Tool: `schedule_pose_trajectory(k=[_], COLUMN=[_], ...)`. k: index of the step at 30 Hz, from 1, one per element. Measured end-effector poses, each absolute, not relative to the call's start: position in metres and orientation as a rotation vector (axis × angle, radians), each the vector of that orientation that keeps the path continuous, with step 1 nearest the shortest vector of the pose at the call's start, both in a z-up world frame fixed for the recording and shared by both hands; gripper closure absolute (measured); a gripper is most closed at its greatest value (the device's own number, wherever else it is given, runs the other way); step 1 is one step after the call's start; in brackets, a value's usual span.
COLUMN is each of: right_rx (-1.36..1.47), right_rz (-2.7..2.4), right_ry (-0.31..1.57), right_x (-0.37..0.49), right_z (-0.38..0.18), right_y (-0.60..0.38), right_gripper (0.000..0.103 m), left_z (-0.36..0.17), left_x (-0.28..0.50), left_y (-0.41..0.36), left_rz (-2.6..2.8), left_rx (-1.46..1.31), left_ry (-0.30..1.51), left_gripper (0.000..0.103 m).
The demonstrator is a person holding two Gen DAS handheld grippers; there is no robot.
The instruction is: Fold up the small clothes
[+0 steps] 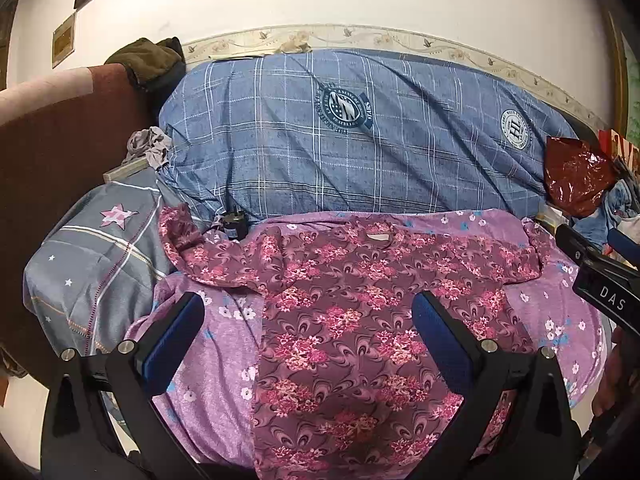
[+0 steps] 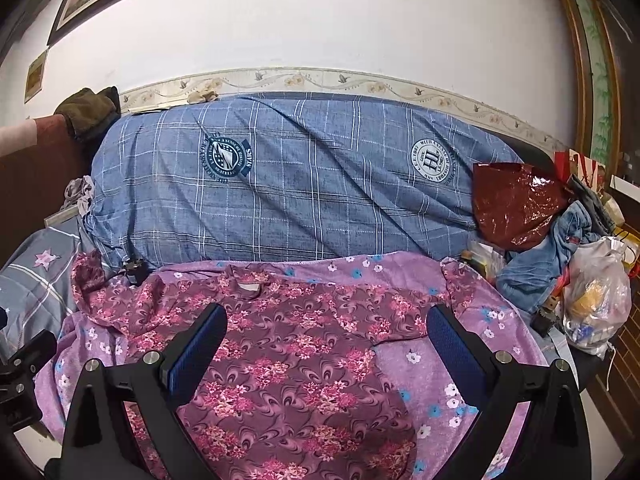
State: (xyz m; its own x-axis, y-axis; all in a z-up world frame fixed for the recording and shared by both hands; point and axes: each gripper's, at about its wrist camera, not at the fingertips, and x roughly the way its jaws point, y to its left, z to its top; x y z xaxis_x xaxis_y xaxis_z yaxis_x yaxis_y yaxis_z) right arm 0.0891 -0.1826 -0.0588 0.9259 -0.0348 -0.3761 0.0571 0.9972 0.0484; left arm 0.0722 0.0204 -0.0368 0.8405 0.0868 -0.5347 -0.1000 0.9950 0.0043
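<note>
at the far left a grey quilted cover (image 1: 96, 264) with thin check lines and a pink patchwork star lies puffed and rounded, beside a dark brown upholstered armrest (image 1: 52, 152). behind it, a crumpled olive-green garment (image 1: 148, 60) sits on top of the armrest's end. across the back stretches a long, plump blue bundle (image 1: 360, 140) in a soft woven check, creased in diagonal folds, printed with two round emblems. a small black plug (image 1: 235, 226) rests at its lower edge.

in front, the floral shirt (image 1: 344, 312) lies spread flat, neck opening toward the blue bundle, short sleeves out to both sides; its thin, smooth fabric is maroon with swirled feather shapes and pink flower clusters. it rests on a lilac sheet (image 1: 204, 376) of matte, slightly heathered cloth dotted with small white and blue blossoms.

the left gripper (image 1: 308, 328) hangs above the shirt's middle, released, its black fingers with ribbed blue pads (image 1: 176, 332) spread wide and holding nothing. the right gripper (image 2: 326, 342) likewise gapes above the shirt's right half, empty, touching no cloth.

to the right, a glossy, crinkled dark red plastic bag (image 2: 516, 204) leans against the bundle, next to rumpled denim (image 2: 548, 248) and a translucent, wrinkled plastic bag (image 2: 600, 300) stuffed with items.
</note>
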Motion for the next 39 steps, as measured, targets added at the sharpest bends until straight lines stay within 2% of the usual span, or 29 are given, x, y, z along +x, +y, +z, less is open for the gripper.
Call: schedule_pose_trajectory(k=[25,30,34,39], right_rx=[0.029,0.118,0.294,0.615], right_rz=[-0.039,0.040,0.047,-0.029], right_ry=[0.393,0.478,0.577,0.627], right_x=[0.079,0.121,0.178,0.245], right_z=[-0.058,-0.091,-0.142,-0.204], right_y=[-0.172,-0.198,-0.261,-0.396], right_gripper=[0.002,0.002,0.004,0.008], left_z=[-0.035,-0.076,-0.138,-0.185], left_x=[0.068,0.133,0.209,0.260], left_y=[0.037,0.039,0.035,0.006], left_rz=[0.108,0.114,0.159,0.225], left_rx=[-0.068,-0.122,-0.164,-0.024], left_ry=[0.551,0.691,0.879,0.872], left_gripper=[0.000,0.000,0.000,0.000])
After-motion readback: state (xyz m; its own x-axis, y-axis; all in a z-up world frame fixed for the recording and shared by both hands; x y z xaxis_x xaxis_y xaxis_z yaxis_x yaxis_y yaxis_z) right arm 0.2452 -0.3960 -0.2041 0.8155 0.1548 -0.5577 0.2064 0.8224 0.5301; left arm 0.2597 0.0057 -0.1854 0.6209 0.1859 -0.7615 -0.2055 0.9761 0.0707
